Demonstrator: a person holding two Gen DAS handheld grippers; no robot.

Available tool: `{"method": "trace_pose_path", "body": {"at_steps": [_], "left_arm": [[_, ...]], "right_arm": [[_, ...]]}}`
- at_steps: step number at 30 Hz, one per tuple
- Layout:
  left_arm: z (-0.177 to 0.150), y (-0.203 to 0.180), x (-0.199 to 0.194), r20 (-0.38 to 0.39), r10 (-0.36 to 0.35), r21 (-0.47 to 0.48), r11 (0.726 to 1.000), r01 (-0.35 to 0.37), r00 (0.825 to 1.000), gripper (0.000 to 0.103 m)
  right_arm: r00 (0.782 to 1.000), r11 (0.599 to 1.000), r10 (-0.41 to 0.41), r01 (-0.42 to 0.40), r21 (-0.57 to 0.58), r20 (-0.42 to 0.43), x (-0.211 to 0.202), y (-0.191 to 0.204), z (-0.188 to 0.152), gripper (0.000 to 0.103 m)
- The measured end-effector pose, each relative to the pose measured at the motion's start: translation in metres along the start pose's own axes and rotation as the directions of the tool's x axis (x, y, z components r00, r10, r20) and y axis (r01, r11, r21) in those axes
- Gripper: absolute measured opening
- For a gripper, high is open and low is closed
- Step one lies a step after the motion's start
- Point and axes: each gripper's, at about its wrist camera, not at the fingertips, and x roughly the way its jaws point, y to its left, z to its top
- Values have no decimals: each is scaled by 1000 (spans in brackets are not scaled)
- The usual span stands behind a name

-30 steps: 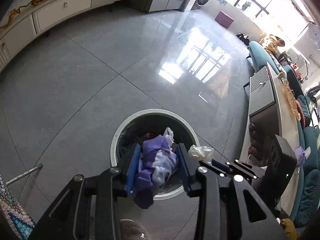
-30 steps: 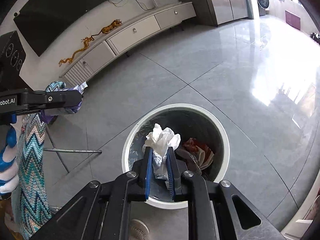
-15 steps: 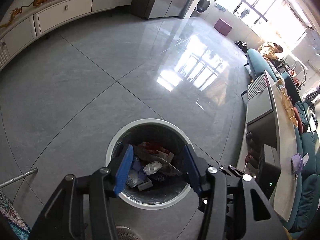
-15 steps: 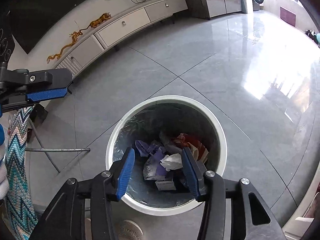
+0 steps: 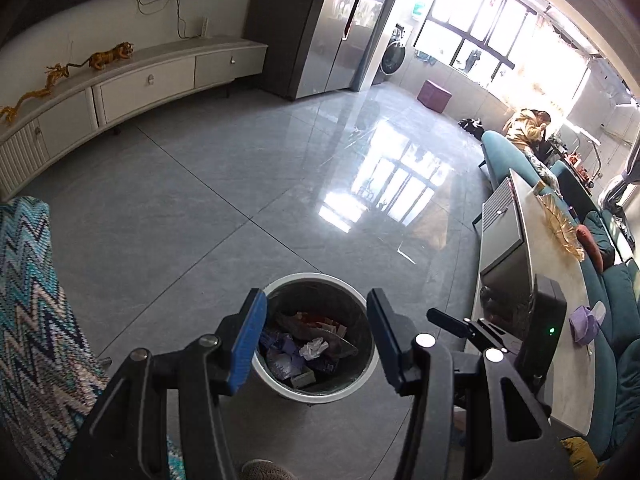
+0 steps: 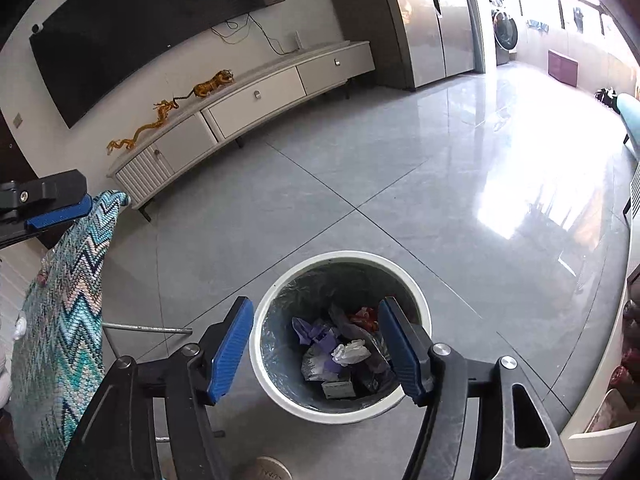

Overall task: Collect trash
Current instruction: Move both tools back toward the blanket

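A round white trash bin (image 5: 280, 389) (image 6: 340, 255) stands on the grey tiled floor with a grey liner. Inside lie a crumpled white tissue (image 5: 314, 347) (image 6: 350, 352), purple wrappers (image 5: 280, 345) (image 6: 316, 330) and red packaging. My left gripper (image 5: 316, 297) hovers above the bin, open, with nothing between its blue pads. My right gripper (image 6: 316, 305) hangs over the bin too, its jaws opening and empty. The left gripper's finger (image 6: 56, 202) shows at the left edge of the right wrist view.
A zigzag-patterned cloth (image 5: 32, 300) (image 6: 68, 320) hangs close on the left, with a metal rod (image 6: 148, 329) beside it. A long white TV cabinet (image 5: 140, 84) lines the far wall. At right is a low table (image 5: 556, 240) with purple trash (image 5: 584, 322), teal sofas and a seated person (image 5: 524, 128).
Both grippers opened and let go: the purple and white wrapper from the left, the white tissue from the right. Both pieces now lie in the bin. Both grippers rose.
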Motion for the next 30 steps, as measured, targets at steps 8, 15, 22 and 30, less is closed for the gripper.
{"method": "trace_pose_path", "body": {"at_steps": [8,15,22,30], "left_arm": [[-14,35,-111,160,46,-43,998,-39,986,64],[-41,70,-210,296,125,-82,991,-105,947,64],[-83,101,-295,392,250,-149,967,-208,885,66],[-135,139,-358,431,396,-249,916,-315,811,73]], "right_arm": [[992,998,-7,14,-63,124,-74,47,19,69],[971,987,38,1,-162,237,-140,111,33,72],[946,964,115,-33,-263,304,-188,175,29,73],[912,942,198,-76,-326,359,-227,228,12,89]]}}
